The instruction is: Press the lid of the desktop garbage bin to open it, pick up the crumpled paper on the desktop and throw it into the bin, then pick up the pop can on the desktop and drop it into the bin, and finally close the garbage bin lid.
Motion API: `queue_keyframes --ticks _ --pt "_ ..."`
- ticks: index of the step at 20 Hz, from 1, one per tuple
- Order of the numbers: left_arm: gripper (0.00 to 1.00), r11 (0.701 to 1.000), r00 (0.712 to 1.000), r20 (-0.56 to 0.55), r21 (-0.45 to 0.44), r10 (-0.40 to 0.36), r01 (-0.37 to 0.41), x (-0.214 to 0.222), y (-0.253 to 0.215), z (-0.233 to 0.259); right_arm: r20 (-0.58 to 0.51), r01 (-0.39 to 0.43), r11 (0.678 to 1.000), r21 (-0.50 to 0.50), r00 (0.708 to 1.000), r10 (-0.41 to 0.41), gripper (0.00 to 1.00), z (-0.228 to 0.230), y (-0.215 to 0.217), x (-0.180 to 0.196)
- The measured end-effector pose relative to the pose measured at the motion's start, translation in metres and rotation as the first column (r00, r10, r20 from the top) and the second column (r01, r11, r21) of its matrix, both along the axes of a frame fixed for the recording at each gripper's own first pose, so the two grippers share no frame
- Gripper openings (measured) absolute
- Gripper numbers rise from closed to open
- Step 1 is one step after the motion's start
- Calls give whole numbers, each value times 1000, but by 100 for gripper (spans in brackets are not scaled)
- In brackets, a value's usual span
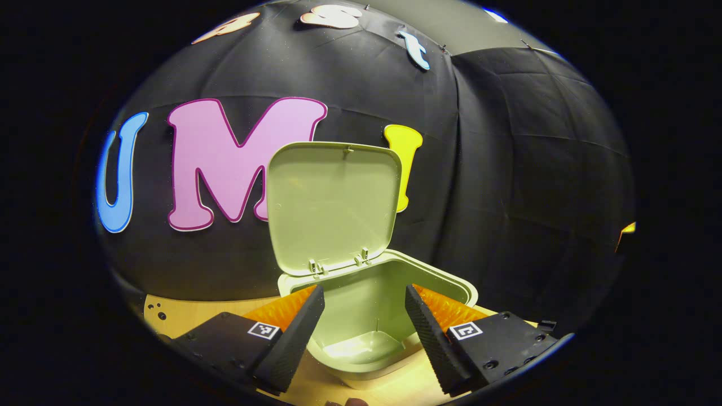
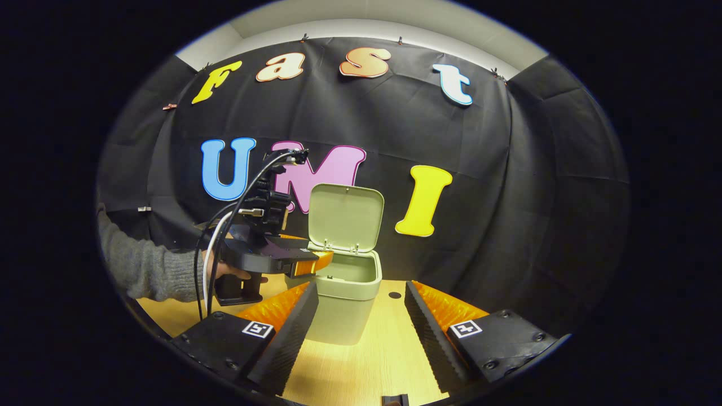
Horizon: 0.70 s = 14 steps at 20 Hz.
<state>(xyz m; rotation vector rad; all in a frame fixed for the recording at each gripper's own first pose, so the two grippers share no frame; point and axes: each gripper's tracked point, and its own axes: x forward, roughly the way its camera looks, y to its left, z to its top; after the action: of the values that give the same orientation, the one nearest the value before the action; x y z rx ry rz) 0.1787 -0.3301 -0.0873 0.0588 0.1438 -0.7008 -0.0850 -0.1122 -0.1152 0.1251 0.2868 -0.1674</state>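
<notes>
Tools apart and empty over an open bin.

Left tool (image 1: 364,324) hung just above the garbage bin (image 1: 383,316), its fingers spread wide with nothing between them, the bin's pale green inside showing through the gap. The lid (image 1: 333,206) stood upright at the back, hinged open. In the right gripper view the left tool (image 2: 307,265) hovered at the bin's (image 2: 347,293) left rim, held by a hand (image 2: 228,272) in a grey sleeve (image 2: 146,265). Right tool (image 2: 361,332) waited farther back, fingers wide and holding nothing, the bin upright on the wooden table (image 2: 389,349) ahead of it, lid (image 2: 345,217) raised.
</notes>
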Motion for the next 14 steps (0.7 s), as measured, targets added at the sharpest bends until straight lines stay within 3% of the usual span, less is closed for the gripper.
queue_keyframes --ticks 5,14 --pt "94 1000 1000 12 -24 11 -11 -20 21 9 9 -34 999 4 999 34 97 1 10 3" --pt "94 988 989 -2 -60 145 -145 -54 108 18 2 -165 985 42 986 165 97 -11 51 10"
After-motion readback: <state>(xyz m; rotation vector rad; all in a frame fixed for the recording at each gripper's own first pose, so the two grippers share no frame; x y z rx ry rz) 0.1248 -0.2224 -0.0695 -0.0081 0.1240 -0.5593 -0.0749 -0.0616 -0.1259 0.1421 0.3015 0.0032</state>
